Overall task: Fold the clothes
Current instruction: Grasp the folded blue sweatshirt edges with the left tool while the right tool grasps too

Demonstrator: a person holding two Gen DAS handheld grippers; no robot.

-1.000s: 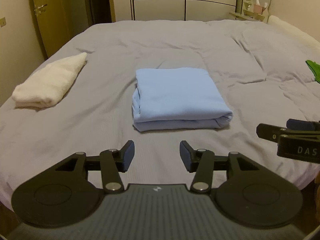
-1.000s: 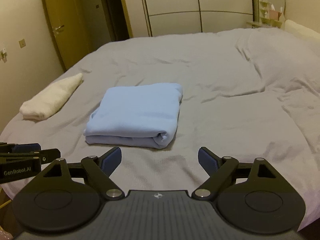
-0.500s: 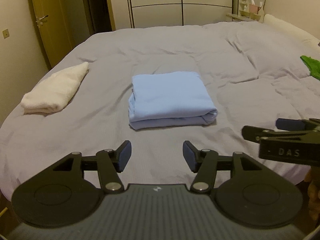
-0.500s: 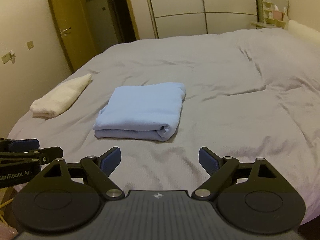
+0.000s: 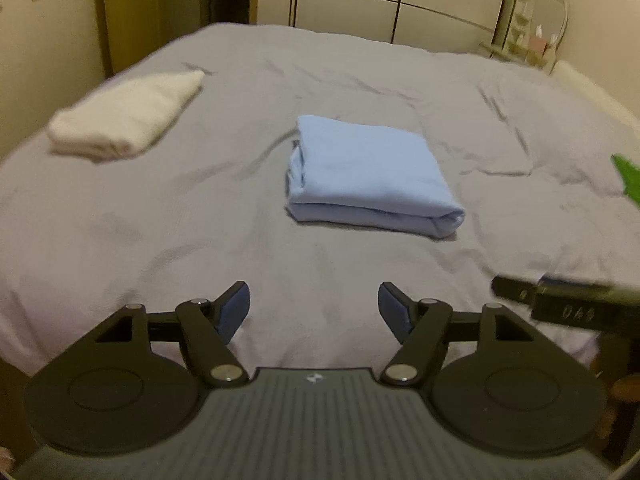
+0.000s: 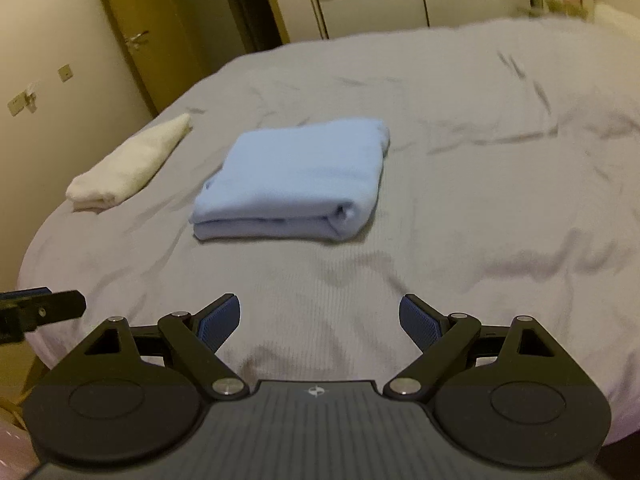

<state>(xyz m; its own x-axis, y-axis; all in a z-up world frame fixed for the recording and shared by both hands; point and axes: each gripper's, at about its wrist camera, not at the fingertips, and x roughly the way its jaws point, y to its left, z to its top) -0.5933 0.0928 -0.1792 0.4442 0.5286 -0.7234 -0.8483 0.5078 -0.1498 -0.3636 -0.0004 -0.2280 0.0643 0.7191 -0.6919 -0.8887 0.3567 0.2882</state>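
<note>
The light blue garment (image 5: 372, 172) lies folded into a neat block mid-bed (image 5: 160, 220), the white one (image 5: 124, 128) folded near the left edge, both claws (image 5: 314, 308) (image 6: 320, 320) released and empty over the near edge, leaving perhaps only a blurred green scrap (image 5: 628, 176)

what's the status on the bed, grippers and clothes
Left gripper open, empty. Right gripper open, empty. Blue garment folded on bed, white one folded beside it. Nothing in the way.
</note>
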